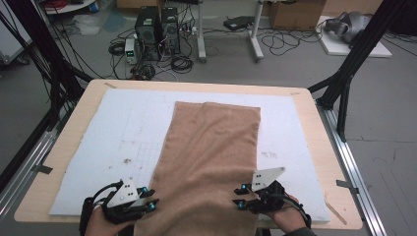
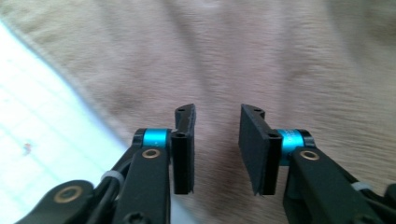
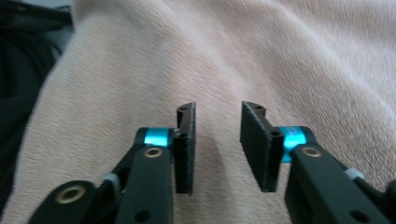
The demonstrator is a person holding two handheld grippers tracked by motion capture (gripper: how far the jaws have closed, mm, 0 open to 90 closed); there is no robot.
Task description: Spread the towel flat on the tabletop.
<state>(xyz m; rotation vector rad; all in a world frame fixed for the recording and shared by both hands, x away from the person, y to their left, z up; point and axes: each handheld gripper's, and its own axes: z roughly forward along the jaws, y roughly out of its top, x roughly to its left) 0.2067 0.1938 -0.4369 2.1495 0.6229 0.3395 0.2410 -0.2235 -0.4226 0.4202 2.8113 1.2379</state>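
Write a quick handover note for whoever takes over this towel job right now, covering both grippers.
Left gripper: fingers apart, nothing between them, at the near left edge of the brown towel.
Right gripper: fingers apart, nothing between them, over the towel's near right part.
Towel: lies lengthwise down the middle of the white mat, near end hanging over the table's front edge.
Done: towel laid out flat.
Left: probably gripping the near corners and folding; no grip yet.
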